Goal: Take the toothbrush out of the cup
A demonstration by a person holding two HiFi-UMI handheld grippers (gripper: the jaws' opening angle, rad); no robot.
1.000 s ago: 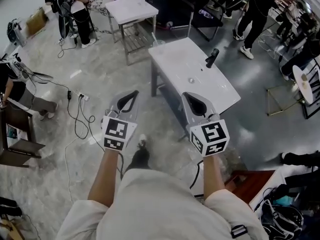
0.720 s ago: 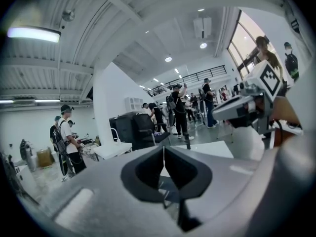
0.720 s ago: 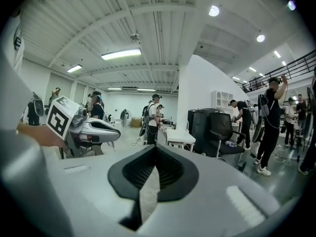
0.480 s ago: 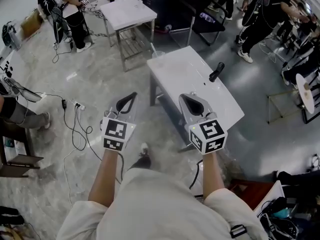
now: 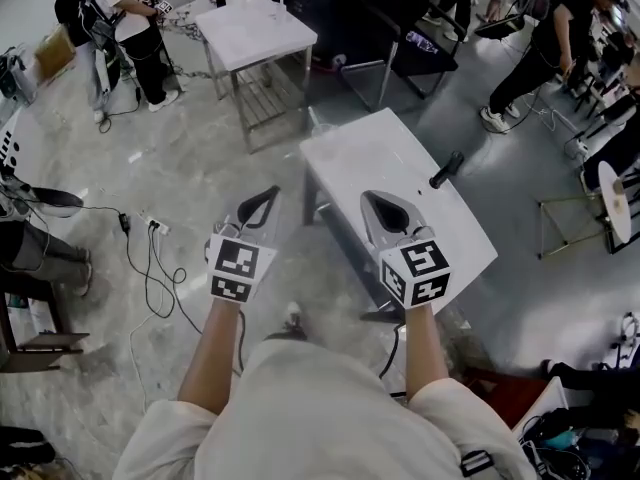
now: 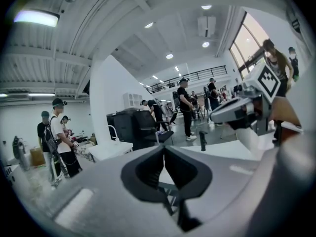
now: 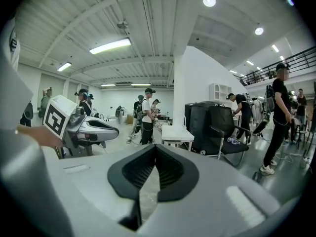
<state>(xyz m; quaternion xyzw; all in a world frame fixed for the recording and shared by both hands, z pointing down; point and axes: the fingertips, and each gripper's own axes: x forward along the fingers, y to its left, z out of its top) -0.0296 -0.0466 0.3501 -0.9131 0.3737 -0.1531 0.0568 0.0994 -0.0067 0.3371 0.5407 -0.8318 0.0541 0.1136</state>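
Note:
Both grippers are held side by side at waist height, above the floor and the near end of a white sink-top table (image 5: 400, 158). My left gripper (image 5: 264, 194) is shut with nothing in it; in the left gripper view its jaws (image 6: 164, 149) meet at the tips. My right gripper (image 5: 380, 200) is shut and empty too, its jaws (image 7: 155, 149) touching. A faint clear cup (image 5: 312, 120) seems to stand at the table's far left corner; I cannot make out a toothbrush. A black faucet (image 5: 447, 169) rises from the table's right side.
A second white table (image 5: 255, 28) stands further back, beside a black chair (image 5: 425, 43). Cables and a power strip (image 5: 155, 226) lie on the floor at left. Several people stand around the room's edges. My foot (image 5: 290, 318) is on the marble floor.
The head view has shifted: the sink table and faucet sit slightly lower and further right in the picture. Both grippers keep the same shut pose in front of me.

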